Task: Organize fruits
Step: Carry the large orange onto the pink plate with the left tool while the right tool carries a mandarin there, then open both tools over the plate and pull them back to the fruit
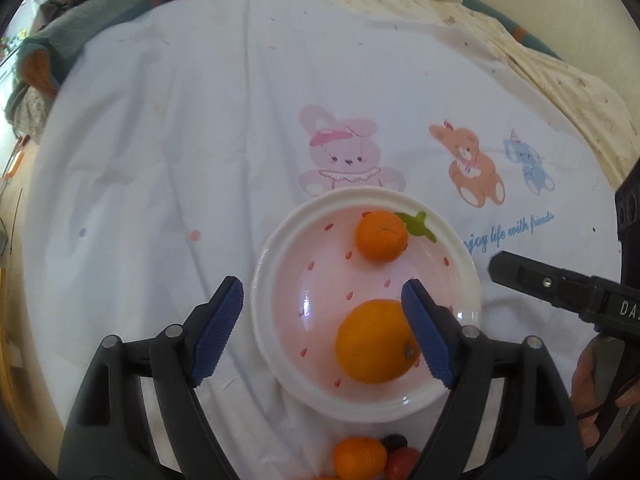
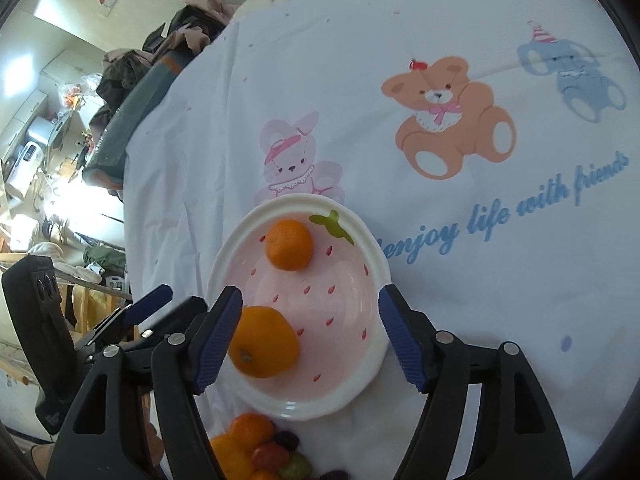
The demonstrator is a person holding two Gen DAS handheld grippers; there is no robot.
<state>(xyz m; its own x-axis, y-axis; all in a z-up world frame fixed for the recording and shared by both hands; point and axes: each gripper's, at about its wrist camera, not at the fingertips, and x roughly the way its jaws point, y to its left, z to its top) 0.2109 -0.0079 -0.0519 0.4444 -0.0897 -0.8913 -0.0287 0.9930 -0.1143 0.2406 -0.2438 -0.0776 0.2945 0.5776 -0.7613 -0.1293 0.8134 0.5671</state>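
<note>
A pink strawberry-pattern bowl (image 1: 466, 258) with a white rim sits on a white cloth (image 1: 160, 160) printed with cartoon animals, and two fruits are already inside it: a small orange (image 1: 381, 235) on the far side, near the green leaf mark, and a bigger orange (image 1: 376, 341) on the near side. The left gripper (image 1: 322, 330) hovers over the bowl with its jaws wide apart and it holds nothing; its right pad stands in front of the big orange, but I cannot tell if it touches it. The right gripper (image 2: 310, 334) is also wide open and empty, spread across the near half of the bowl. A pile of remaining fruits (image 2: 256, 450), oranges and some small dark and red ones, lies on the cloth just in front of the bowl, under the grippers. I judge that the next step is to take one fruit from this pile. The risks are several: the two grippers are near each other and may collide; a low finger may hit the rim and tip or push the bowl on the soft cloth; and the round fruits may roll away if one is pinched off-centre.
</note>
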